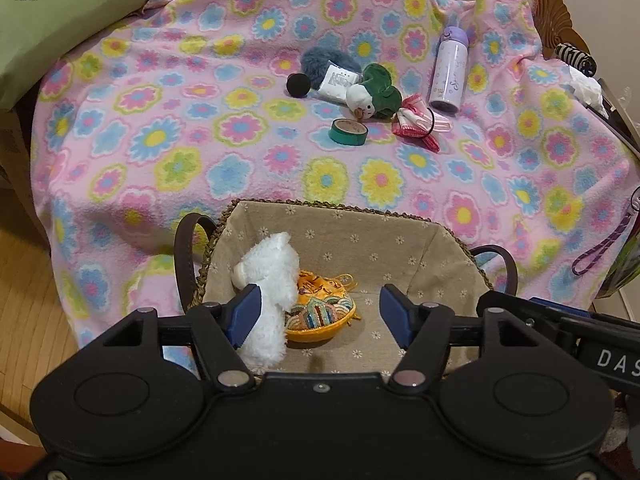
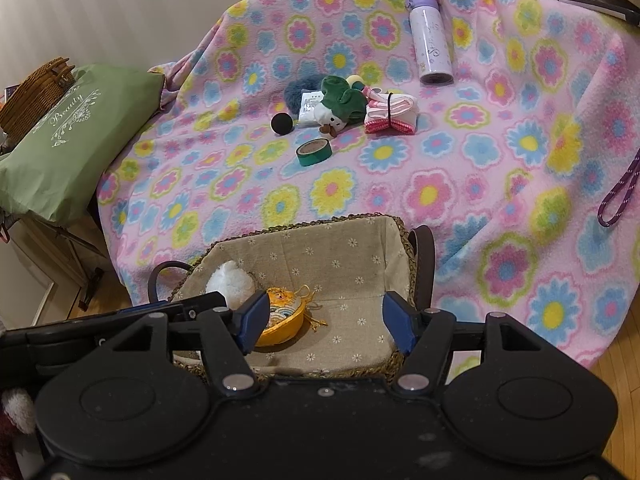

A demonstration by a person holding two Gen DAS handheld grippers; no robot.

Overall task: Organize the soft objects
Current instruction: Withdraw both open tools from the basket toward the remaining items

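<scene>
A fabric-lined woven basket sits at the near edge of the flowered blanket. Inside lie a white plush toy and an orange embroidered pouch. My left gripper is open and empty above the basket. My right gripper is open and empty above it too. Further back on the blanket lie a green-and-white plush, a blue fluffy item, a pink cloth bundle and a black ball.
Also on the blanket: a green tape roll, a white packet, a lilac bottle. A green bag lies at the left. A purple cord hangs at the right. Wooden floor lies below.
</scene>
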